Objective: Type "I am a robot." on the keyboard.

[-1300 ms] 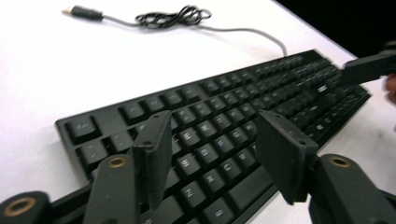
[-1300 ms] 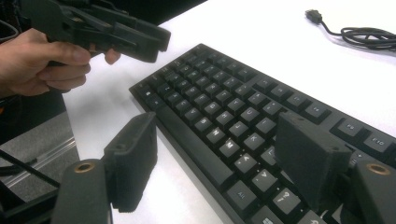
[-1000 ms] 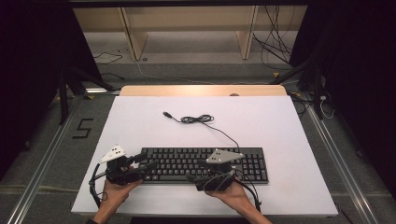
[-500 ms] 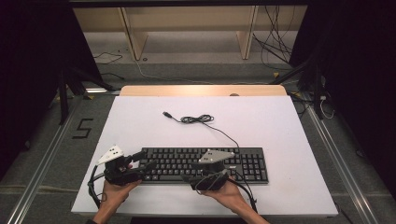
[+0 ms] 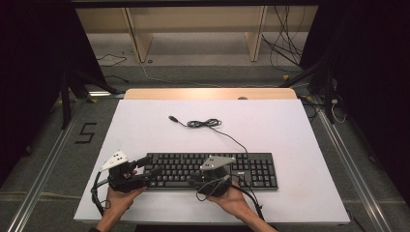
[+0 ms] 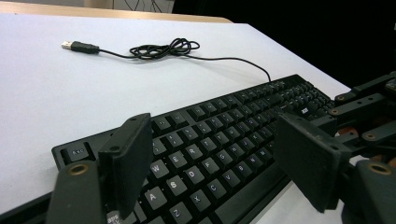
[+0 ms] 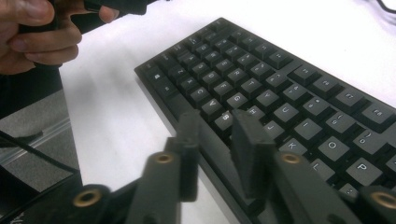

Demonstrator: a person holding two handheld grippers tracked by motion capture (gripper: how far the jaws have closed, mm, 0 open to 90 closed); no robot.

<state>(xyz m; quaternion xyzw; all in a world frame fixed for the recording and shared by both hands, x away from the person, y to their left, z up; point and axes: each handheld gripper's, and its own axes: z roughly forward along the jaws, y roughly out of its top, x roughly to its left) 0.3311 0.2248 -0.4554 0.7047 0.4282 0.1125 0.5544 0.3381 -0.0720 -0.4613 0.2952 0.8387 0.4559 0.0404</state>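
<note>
A black keyboard (image 5: 212,170) lies across the near part of the white table (image 5: 290,130). My left gripper (image 5: 149,166) is at its left end, jaws wide open over the letter keys (image 6: 212,130) with nothing between them. My right gripper (image 5: 194,181) points left along the keyboard's front edge. Its jaws (image 7: 215,119) have just been closing and stand narrow over that edge by the bottom key row. A gap remains and the pads grip nothing. The keyboard's thin black cable (image 5: 203,123) coils behind it and ends in a loose USB plug (image 6: 79,46).
A wooden strip (image 5: 208,93) borders the table's far edge. Beyond it stand shelf legs amid floor cables (image 5: 285,53). Metal rails (image 5: 43,169) run along both sides. Bare table lies behind and right of the keyboard. The left hand (image 7: 32,32) shows in the right gripper view.
The right gripper's jaws have narrowed from wide open to a small gap, and that hand has edged left along the keyboard's front. The left gripper has stayed put.
</note>
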